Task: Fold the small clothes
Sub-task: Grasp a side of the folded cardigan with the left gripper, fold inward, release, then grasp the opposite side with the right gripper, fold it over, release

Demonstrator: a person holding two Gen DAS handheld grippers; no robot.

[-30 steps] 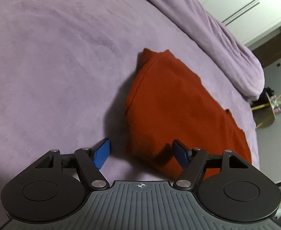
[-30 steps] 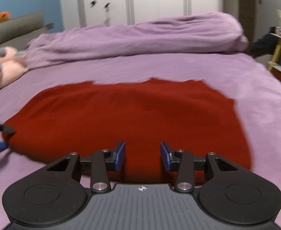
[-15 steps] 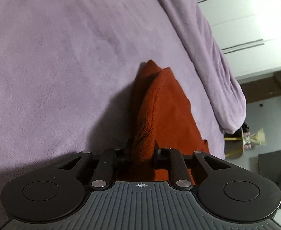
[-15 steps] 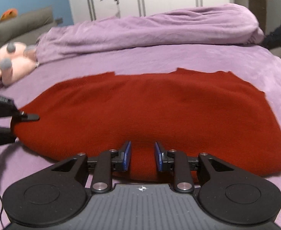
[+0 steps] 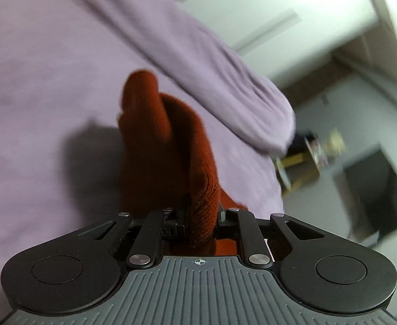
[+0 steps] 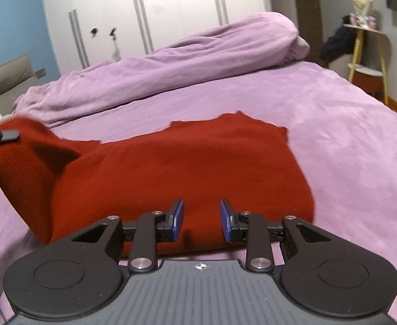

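left fingers (image 5: 183, 216) hidden in sweater (image 5: 166, 146), shelf clutter (image 5: 320, 149) probably blurred

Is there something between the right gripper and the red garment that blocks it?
Nothing visible does. The right gripper hangs with its jaws apart just above the near edge of the red garment, with only the purple bed cover around.

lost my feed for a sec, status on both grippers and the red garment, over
Left gripper clamped on red garment end, that end raised. Right gripper jaws apart over the near edge, no pinch seen. Garment's other end flat on purple bed. Nothing in the way.
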